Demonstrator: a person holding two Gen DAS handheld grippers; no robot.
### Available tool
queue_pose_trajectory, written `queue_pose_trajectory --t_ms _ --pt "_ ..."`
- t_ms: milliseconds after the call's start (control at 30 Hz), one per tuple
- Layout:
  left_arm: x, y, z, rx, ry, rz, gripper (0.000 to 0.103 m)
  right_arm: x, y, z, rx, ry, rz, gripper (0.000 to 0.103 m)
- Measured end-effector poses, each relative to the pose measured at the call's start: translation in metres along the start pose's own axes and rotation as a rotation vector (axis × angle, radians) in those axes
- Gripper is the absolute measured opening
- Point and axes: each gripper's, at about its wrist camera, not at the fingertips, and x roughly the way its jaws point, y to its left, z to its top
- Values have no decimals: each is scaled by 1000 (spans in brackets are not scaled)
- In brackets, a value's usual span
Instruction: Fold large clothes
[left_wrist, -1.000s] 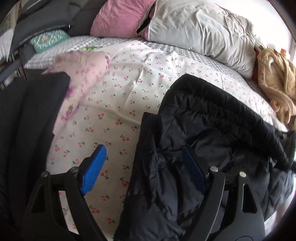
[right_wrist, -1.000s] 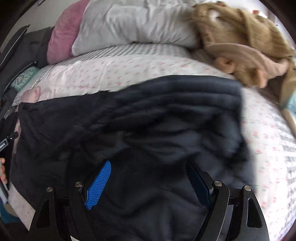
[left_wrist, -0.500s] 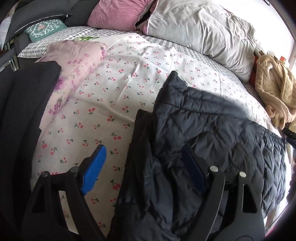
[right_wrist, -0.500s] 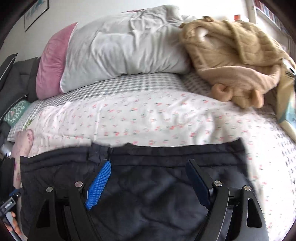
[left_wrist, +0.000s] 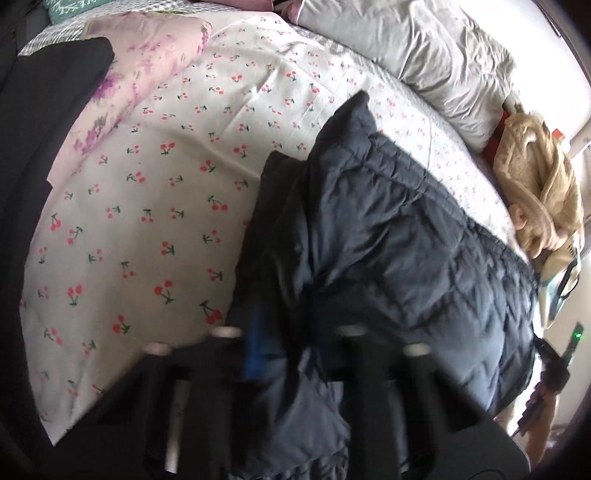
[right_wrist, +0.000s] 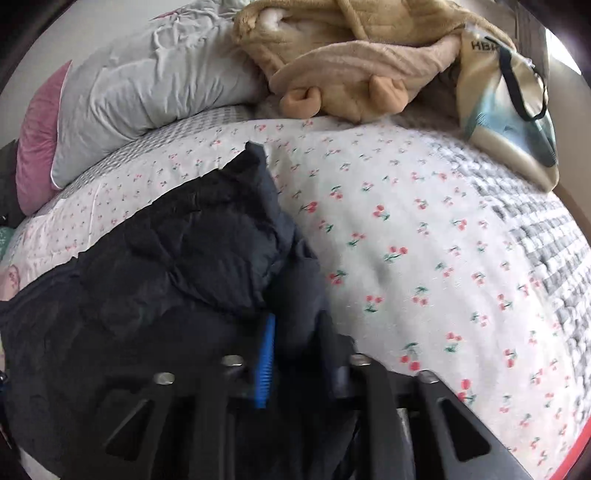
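A dark navy quilted puffer jacket (left_wrist: 399, 236) lies across the cherry-print bedsheet (left_wrist: 147, 206). My left gripper (left_wrist: 284, 347) is shut on the jacket's near left edge, with cloth bunched between its blue pads. In the right wrist view the same jacket (right_wrist: 177, 266) lies to the left. My right gripper (right_wrist: 299, 354) is shut on its right edge, and dark cloth covers the right finger. The sheet (right_wrist: 424, 258) lies bare to the right of it.
A grey pillow (left_wrist: 417, 51) and a pink pillow (right_wrist: 37, 140) lie at the head of the bed. A tan fleece robe (right_wrist: 354, 48) and a tote bag (right_wrist: 509, 110) sit at the far right. Folded pink floral cloth (left_wrist: 136, 70) and a dark garment (left_wrist: 40, 110) lie left.
Both grippers have closed from open onto the jacket's edges. The jacket has been spread flatter across the bed, and both cameras have moved in lower toward it.
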Motion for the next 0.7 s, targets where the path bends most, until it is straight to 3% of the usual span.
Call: queue_pose_trajectory --t_ms 33,200,267,300,367,467,567,700 --pt "-5 -3 1 1 -27 -2 4 -4 5 3 -13 -33 -3 10" --pt "-36 -23 16 30 -224 -28 3 -27 25 18 -72 -184 -42 8" --pt "-36 -25 24 -2 -286 -32 3 -21 27 22 -91 -191 -70 8" --pt "-31 -26 26 -8 -300 -9 4 -14 28 23 -100 -178 -86 8" --pt "-8 -30 29 16 -300 104 4 10 29 20 -123 -130 -128 9" --pt "34 -32 25 71 -207 235 10 37 24 11 -142 -47 -158 12" --pt "32 -45 27 108 -203 335 18 32 28 13 -164 -61 -183 17" --pt "-2 -74 21 151 -284 355 59 10 26 18 -111 -103 -207 37"
